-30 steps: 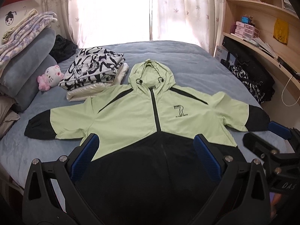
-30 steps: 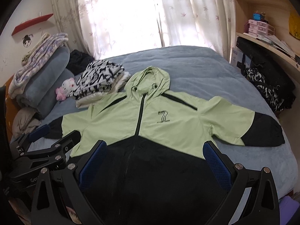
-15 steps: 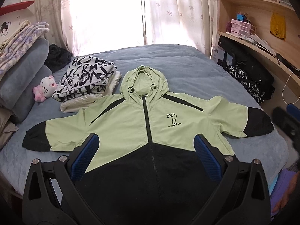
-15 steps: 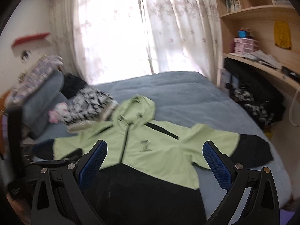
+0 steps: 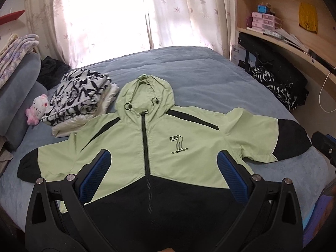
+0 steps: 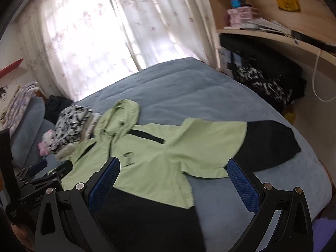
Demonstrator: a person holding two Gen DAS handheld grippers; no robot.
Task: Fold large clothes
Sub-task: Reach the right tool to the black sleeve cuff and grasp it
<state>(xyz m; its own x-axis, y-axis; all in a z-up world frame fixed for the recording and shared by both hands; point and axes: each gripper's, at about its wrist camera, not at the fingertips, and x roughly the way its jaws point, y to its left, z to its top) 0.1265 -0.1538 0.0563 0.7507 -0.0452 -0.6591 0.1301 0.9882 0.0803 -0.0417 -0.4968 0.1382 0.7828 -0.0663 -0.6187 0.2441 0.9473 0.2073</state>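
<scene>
I have the left gripper (image 5: 161, 168) above the bottom half of the jacket (image 5: 159, 147), and its jaws are wide open and hold nothing. The jacket lies flat on the bed (image 5: 199, 71) with its front up and its zip closed, the hood (image 5: 145, 92) far ahead of my jaws and a sleeve out to each side. The right gripper (image 6: 172, 180) has wide, empty jaws too, and it looks at the right sleeve (image 6: 241, 145), which lies just ahead of them. I think the first step is to fold that sleeve in over the chest. To do it well, I should come down on the black cuff (image 6: 271, 142), pinch only the sleeve and not the bed cover under it, lift it a little, and lay it flat across the green part with no bumps. The left wrist view shows me the whole jacket, the left sleeve (image 5: 50, 157) and the number on the chest, all sharp. The right wrist view is tilted and a bit blurry, but it shows the right cuff close up, and the left gripper low at its left side. A folded pile of black and white clothes (image 5: 77, 92) and a pink toy (image 5: 37, 109) sit far ahead and left of my left jaws, near the hood.
</scene>
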